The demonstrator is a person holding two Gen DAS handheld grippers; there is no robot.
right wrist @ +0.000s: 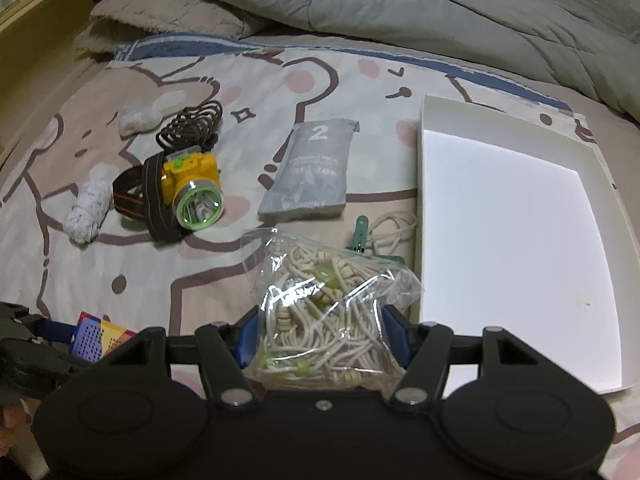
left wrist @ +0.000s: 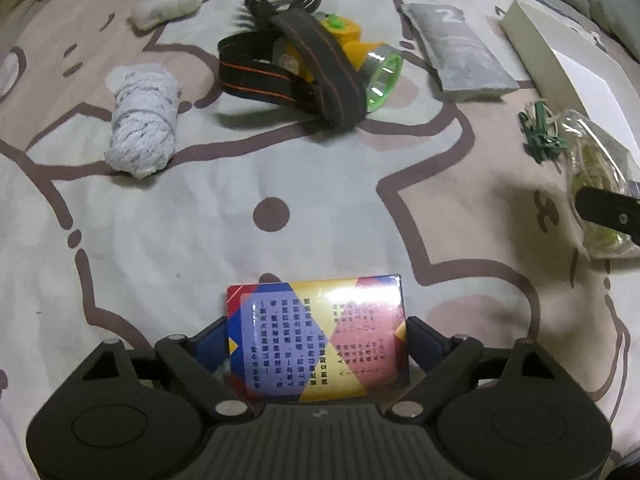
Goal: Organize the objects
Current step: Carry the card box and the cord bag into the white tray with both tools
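A colourful printed box (left wrist: 316,336) sits between the blue pads of my left gripper (left wrist: 318,322), which is shut on its two long sides just above the bed sheet. The same box (right wrist: 100,334) shows at the lower left of the right wrist view. My right gripper (right wrist: 320,312) is shut on a clear plastic bag of cream cords (right wrist: 328,300), held beside the left wall of a white tray (right wrist: 516,248). That bag (left wrist: 600,168) and one black finger (left wrist: 608,210) of the right gripper appear at the right edge of the left wrist view.
On the patterned sheet lie a yellow headlamp (left wrist: 320,68) with black straps, a white rope bundle (left wrist: 142,120), a grey pouch marked 2 (left wrist: 460,56), green clips on a cord (right wrist: 360,236) and a white crumpled wad (left wrist: 168,2). A grey-green quilt (right wrist: 400,8) is bunched behind.
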